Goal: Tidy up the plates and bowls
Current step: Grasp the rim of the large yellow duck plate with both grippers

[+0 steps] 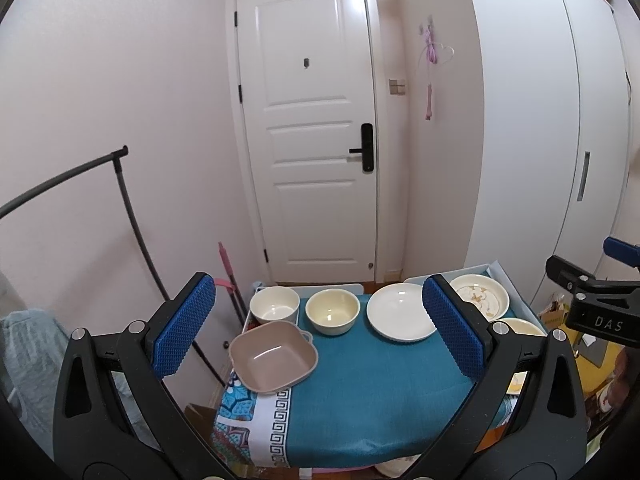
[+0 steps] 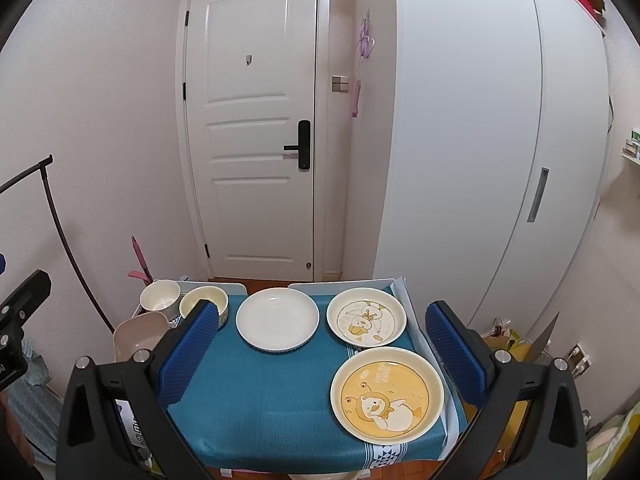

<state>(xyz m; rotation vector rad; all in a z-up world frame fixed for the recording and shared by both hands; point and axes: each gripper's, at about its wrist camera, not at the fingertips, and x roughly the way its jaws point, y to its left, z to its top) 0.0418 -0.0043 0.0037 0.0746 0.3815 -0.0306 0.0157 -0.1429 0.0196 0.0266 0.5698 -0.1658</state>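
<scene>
On a small table with a teal cloth [image 1: 360, 392] [image 2: 260, 392] stand a white round bowl [image 1: 274, 309] [image 2: 160, 301], a cream bowl [image 1: 332, 311] [image 2: 203, 304], a pink-brown square bowl [image 1: 272, 358] [image 2: 136, 336], a plain white plate [image 1: 400, 316] [image 2: 277, 323], a white duck plate [image 1: 480, 295] [image 2: 366, 322] and a yellow duck plate [image 2: 387, 394], partly hidden in the left wrist view [image 1: 520, 326]. My left gripper [image 1: 320, 332] is open and empty above the table's left half. My right gripper [image 2: 324, 356] is open and empty above its right half.
A white door [image 1: 308, 128] stands behind the table, a white wardrobe [image 2: 480, 140] to the right. A curved grey rack pole [image 1: 132, 216] rises at the left. Bags and clutter [image 2: 516, 340] lie on the floor at the right.
</scene>
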